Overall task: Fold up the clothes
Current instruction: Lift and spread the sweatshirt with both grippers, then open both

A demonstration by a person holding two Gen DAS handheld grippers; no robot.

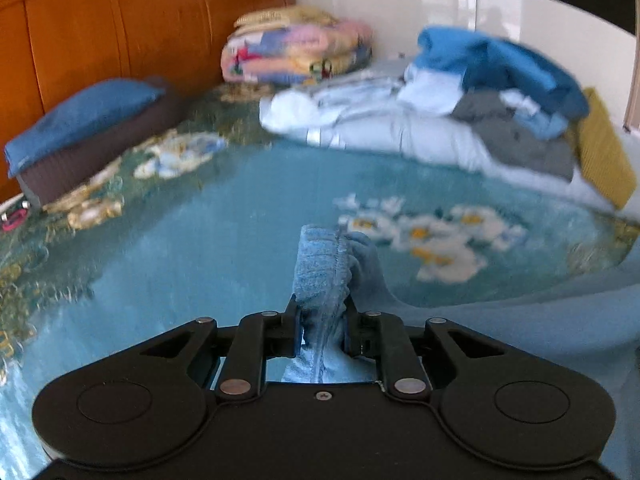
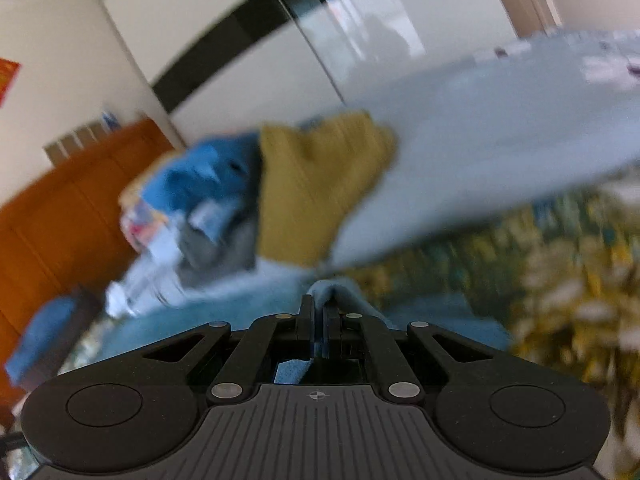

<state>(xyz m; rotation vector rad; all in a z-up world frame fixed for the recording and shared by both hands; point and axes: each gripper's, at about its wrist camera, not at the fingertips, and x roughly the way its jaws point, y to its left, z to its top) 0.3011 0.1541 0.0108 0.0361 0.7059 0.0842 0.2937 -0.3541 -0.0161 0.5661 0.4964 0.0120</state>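
Floral bedspread (image 1: pixel 200 240) beneath both tools gripping light-blue garment (image 1: pixel 324 264).

We see a bed (image 1: pixel 200 216) covered by a teal floral spread, with an orange wooden headboard (image 1: pixel 120 20) at its far end. On it lie a blue pillow (image 1: pixel 84 116) stacked on a dark brown one (image 1: pixel 100 160), a folded multicoloured quilt (image 1: pixel 296 48) by the headboard, and a heap of pale blue bedding (image 1: pixel 380 128) topped with blue, grey and mustard clothes. Nearest us, a light blue garment (image 1: pixel 500 320) rests on the spread.
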